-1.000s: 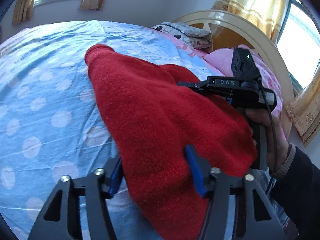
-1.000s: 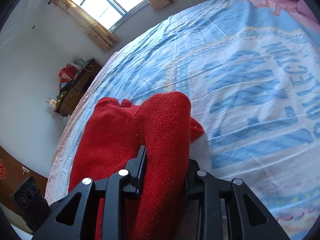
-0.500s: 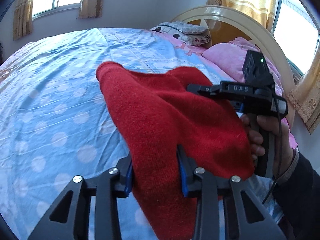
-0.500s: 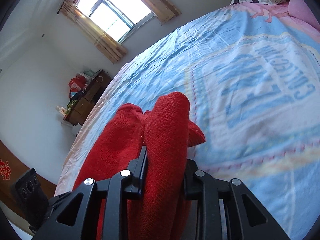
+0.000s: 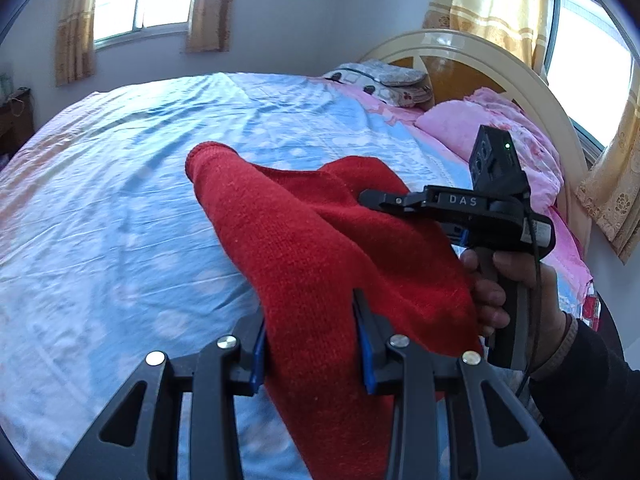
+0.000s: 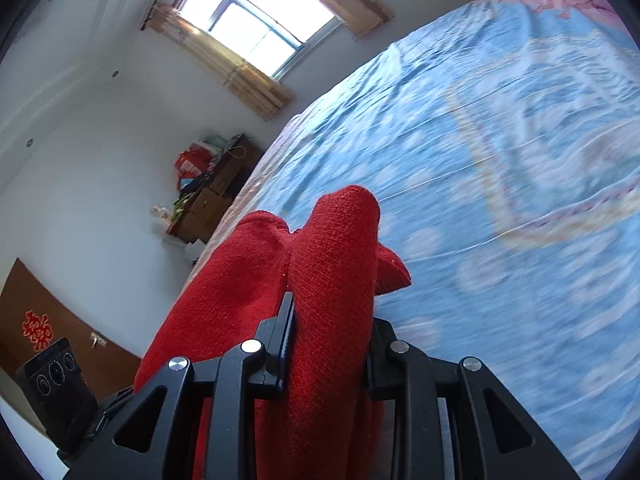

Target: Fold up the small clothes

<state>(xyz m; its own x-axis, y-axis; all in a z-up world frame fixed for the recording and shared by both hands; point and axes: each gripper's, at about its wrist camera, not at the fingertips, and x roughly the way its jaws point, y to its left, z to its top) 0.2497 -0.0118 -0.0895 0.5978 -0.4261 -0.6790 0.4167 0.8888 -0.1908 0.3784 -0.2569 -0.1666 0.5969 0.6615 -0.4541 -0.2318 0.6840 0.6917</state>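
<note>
Red knitted garment (image 5: 320, 248): held above the blue bedsheet (image 5: 120, 208), gripped by both tools. The left gripper (image 5: 310, 344) is clenched on a thick fold, blue pads pressing either side. The right gripper (image 6: 328, 332) is likewise clamped on a bunched roll of the knit.

Left wrist view only: the right gripper (image 5: 376, 200) seen from the side, its handle in the person's right hand (image 5: 516, 292), the cloth draping between the two tools; far right, a curved headboard (image 5: 472, 56), pink bedding (image 5: 500, 132) and a patterned pillow (image 5: 384, 80).

Right wrist view only: a wooden cabinet (image 6: 212, 200) with clutter on top, beyond the bed's left edge, and a black speaker (image 6: 56, 384) near left.

Edges and room: one cuffed end (image 5: 208, 160) points far left. The sheet lies open to the left and far side in both views; background is motion-blurred.
</note>
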